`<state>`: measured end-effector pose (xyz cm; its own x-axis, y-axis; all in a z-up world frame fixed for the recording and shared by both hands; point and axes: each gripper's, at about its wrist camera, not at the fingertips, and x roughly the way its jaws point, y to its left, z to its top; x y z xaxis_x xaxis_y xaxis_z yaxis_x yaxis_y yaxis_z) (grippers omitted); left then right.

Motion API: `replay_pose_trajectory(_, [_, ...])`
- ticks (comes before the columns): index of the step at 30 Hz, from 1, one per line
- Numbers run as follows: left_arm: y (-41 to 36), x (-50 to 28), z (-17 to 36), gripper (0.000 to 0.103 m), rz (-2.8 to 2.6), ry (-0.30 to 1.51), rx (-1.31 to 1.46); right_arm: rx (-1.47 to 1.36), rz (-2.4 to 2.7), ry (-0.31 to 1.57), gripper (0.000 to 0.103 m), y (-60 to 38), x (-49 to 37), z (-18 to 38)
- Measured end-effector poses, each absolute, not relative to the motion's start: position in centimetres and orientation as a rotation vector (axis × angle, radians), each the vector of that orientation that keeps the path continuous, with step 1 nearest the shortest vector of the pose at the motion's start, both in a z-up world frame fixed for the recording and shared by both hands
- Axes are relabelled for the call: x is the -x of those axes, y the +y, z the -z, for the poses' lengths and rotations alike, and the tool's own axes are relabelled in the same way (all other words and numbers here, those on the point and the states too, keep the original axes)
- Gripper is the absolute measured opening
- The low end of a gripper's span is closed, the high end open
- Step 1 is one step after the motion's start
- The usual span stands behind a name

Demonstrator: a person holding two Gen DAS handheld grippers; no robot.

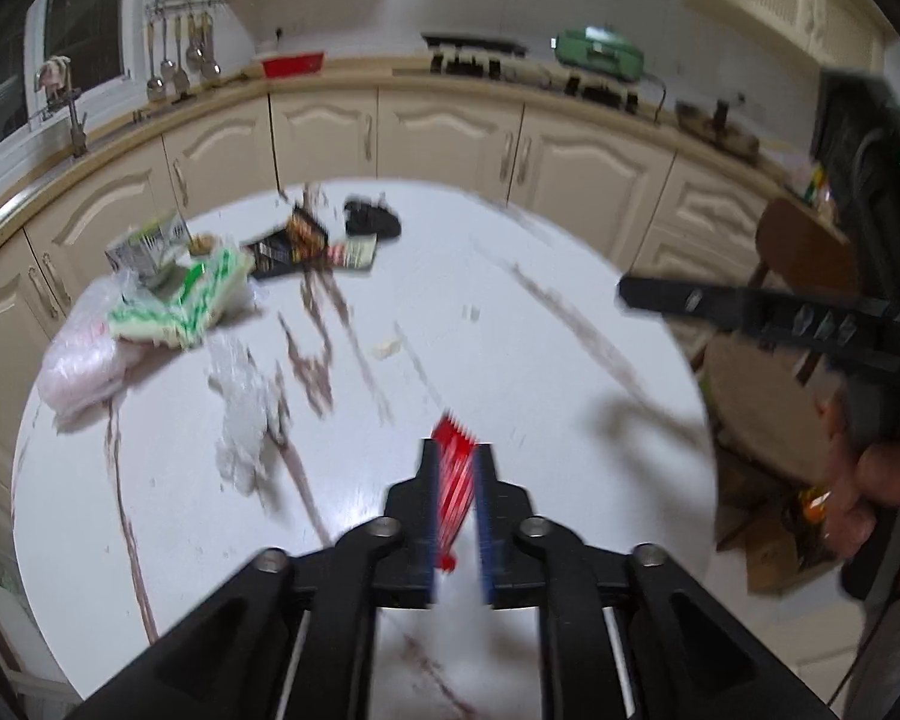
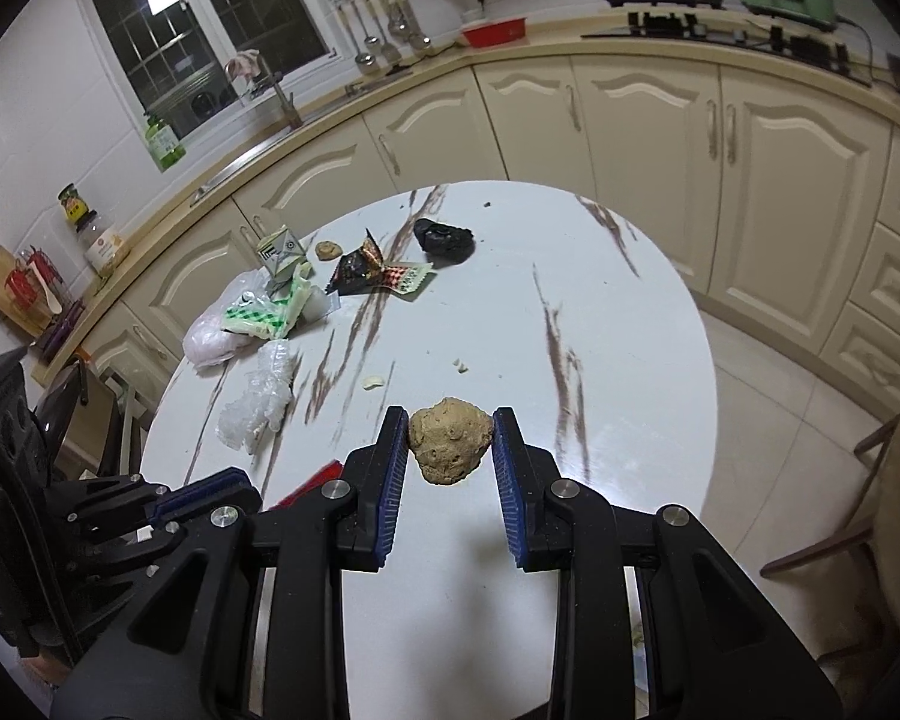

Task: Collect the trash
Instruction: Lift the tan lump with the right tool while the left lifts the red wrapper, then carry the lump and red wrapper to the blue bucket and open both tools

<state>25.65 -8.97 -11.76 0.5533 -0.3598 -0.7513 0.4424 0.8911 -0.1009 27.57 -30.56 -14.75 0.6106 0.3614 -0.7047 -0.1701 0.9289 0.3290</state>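
My left gripper (image 1: 457, 450) is shut on a red ribbed wrapper (image 1: 453, 480), which stands up between the blue pads above the round white marble table (image 1: 540, 360). My right gripper (image 2: 449, 420) is shut on a tan crumpled lump (image 2: 450, 447), pinched near the fingertips. In the left wrist view one black right finger (image 1: 690, 300) reaches in from the right, with a hand (image 1: 870, 480) behind it. The right wrist view has the left gripper (image 2: 234, 495) low at the left, the red wrapper (image 2: 315, 483) poking out past it.
More trash lies at the table's far left: a green-white bag (image 2: 258, 315), a pink plastic bag (image 2: 210, 342), clear crumpled plastic (image 2: 258, 402), a small carton (image 2: 279, 255), a black snack wrapper (image 2: 360, 270) and a black wad (image 2: 444, 240). A chair (image 2: 870, 510) stands right.
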Motion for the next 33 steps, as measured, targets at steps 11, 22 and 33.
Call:
replay_pose_trajectory(11, [-11.7,-27.9,15.6,0.019,0.521,0.949,-0.195,-0.248,-0.293,0.871,0.027,-31.2,-27.4,15.1])
replay_pose_trajectory(22, [-10.7,-28.5,14.8,0.016,0.536,0.92,-0.123,-0.26,-0.274,0.872,0.027,-31.8,-27.4,15.3])
replay_pose_trajectory(33, [-12.4,-27.2,10.5,0.016,0.604,0.793,-0.131,-0.276,-0.233,0.816,0.027,-34.2,-25.4,13.4])
